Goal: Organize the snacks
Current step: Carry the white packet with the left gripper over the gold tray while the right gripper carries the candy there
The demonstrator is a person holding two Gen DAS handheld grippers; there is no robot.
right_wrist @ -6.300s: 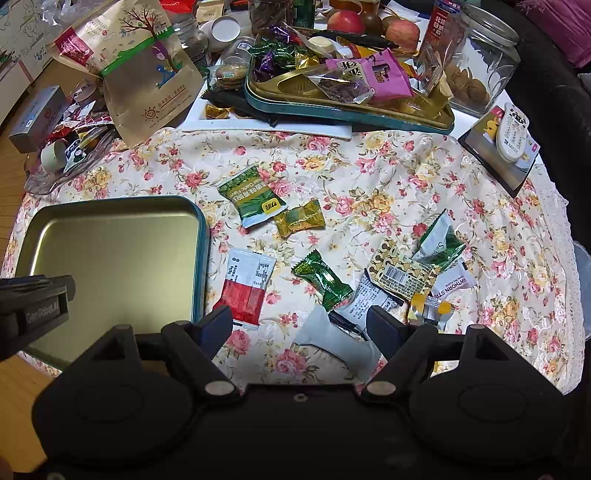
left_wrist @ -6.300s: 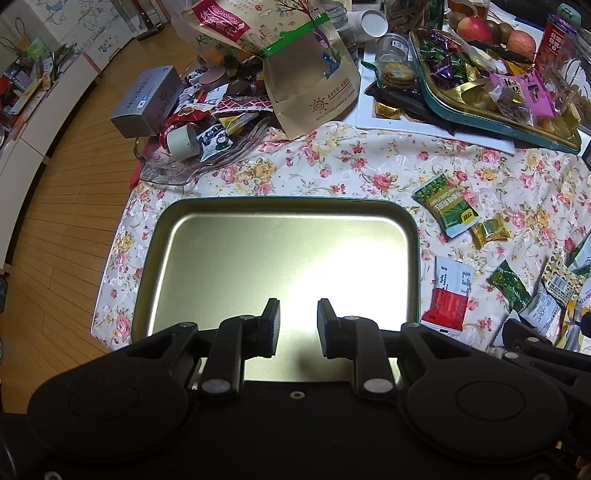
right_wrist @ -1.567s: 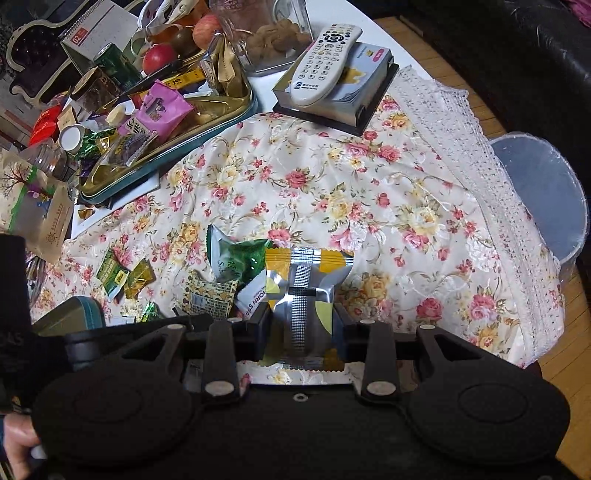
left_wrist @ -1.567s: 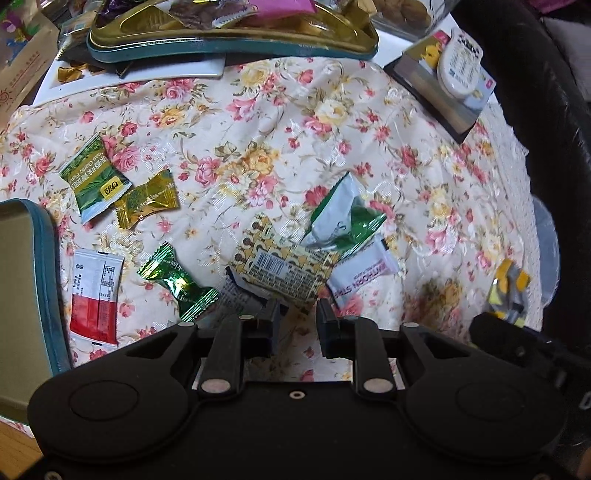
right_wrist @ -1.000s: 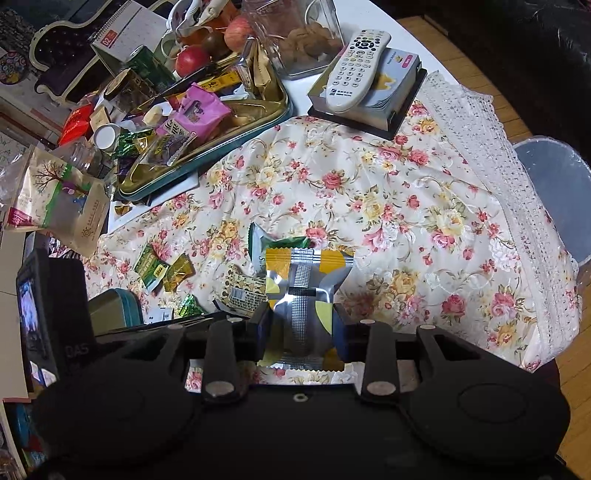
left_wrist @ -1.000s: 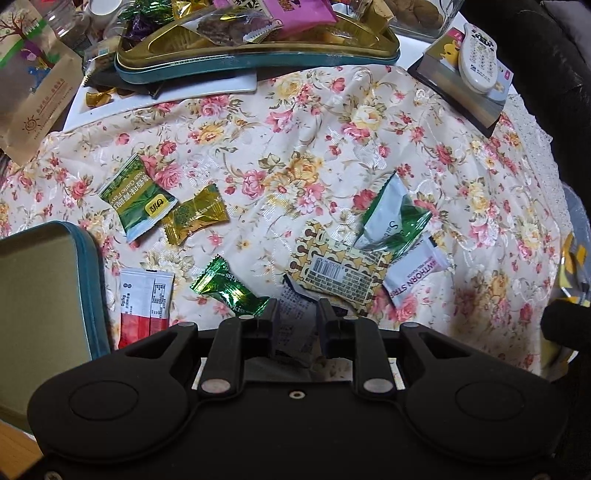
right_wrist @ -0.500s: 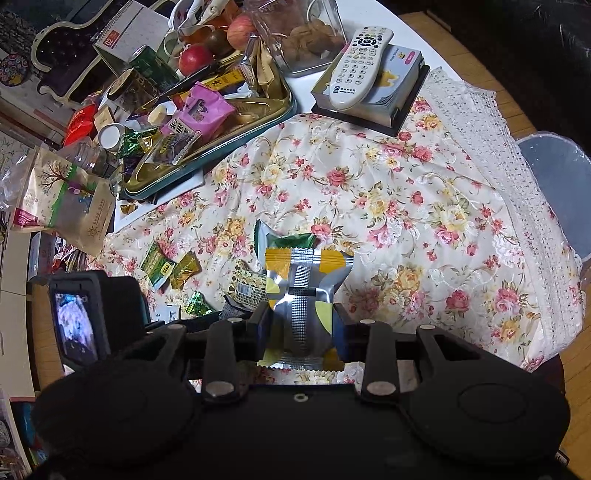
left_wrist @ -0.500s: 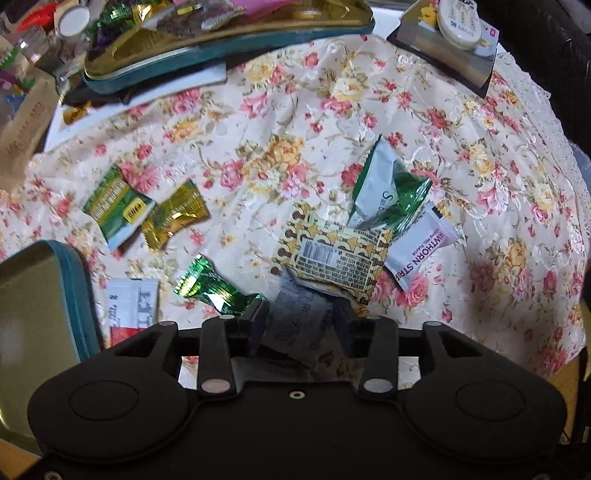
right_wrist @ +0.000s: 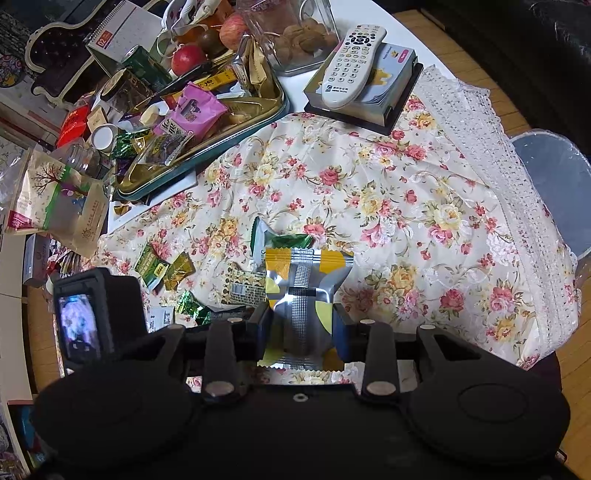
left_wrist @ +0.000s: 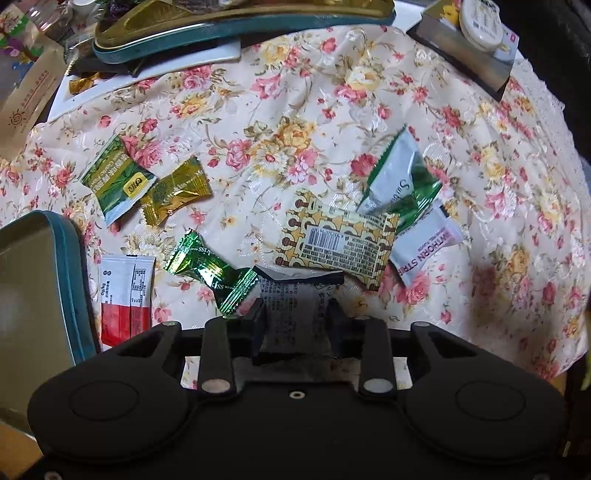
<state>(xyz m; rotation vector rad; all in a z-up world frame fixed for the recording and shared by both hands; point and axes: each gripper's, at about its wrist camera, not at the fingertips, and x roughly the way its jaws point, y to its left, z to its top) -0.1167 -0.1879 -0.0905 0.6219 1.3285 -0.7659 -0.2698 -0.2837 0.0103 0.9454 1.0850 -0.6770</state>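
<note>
A lived-in home: a worktop under a floral lace-edged cloth cluttered with a TV remote, apples, a desk calendar and wooden floor below

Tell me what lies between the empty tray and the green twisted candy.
In the left wrist view, a red-and-white packet lies flat between the tray and candy.

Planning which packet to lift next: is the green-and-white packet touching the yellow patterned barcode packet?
Touching. In the left wrist view the green-and-white packet overlaps the top right corner of the barcode packet, with no cloth between them.
</note>
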